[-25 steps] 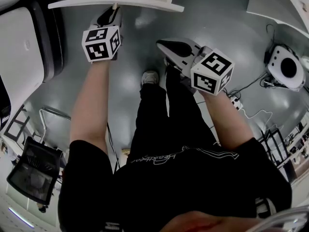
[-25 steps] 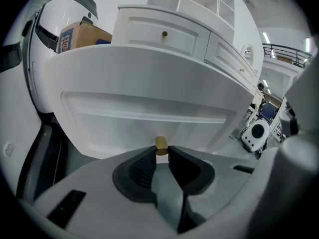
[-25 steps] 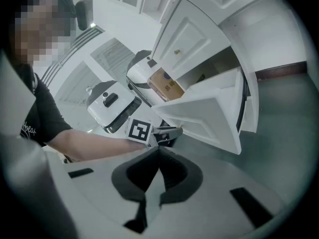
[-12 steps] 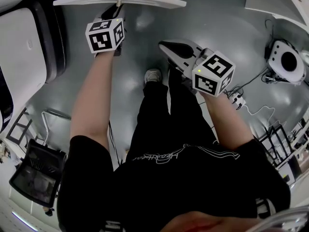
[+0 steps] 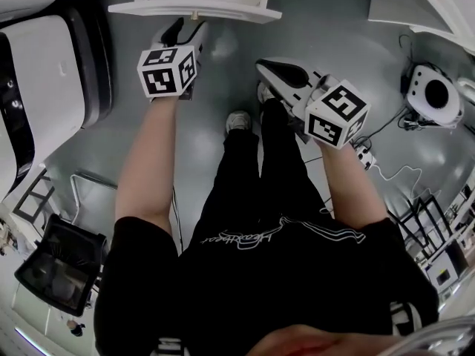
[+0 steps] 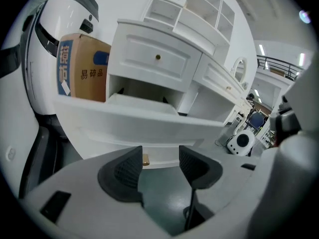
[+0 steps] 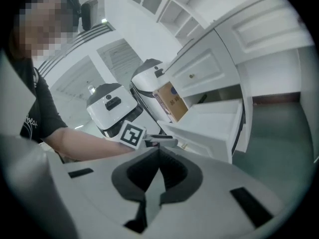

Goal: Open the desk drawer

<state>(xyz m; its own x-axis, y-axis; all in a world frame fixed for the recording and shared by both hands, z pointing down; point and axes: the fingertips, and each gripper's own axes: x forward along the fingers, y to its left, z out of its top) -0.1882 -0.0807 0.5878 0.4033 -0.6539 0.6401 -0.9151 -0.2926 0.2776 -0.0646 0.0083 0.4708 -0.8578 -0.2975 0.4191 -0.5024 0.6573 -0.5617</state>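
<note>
At the top of the head view, the white desk drawer [image 5: 194, 6] stands pulled out over the grey floor [image 5: 194, 154], with a small brass knob [image 5: 194, 15] on its front edge. The left hand-held gripper [image 5: 187, 28] sits just below that knob with its jaws apart. The right hand-held gripper [image 5: 263, 65] is off to the right, clear of the drawer, with its dark jaws drawn to a single point.

In the left gripper view, the drawer's front panel runs across the frame just beyond the jaws. The jaws are opening and released, their ribbed pads pressing on nothing. The knob shows in the gap, close to the left pad but beyond its tip. Above the open drawer, the counter [image 6: 119, 54] carries a closed upper drawer [image 6: 157, 58] with its own knob. A cardboard box [image 6: 84, 68] stands at the counter's left side.

In the right gripper view, the jaws are clenched together on nothing. Past them the left gripper's marker cube [image 7: 132, 135] shows, its tip near the front of the pulled-out drawer.
</note>
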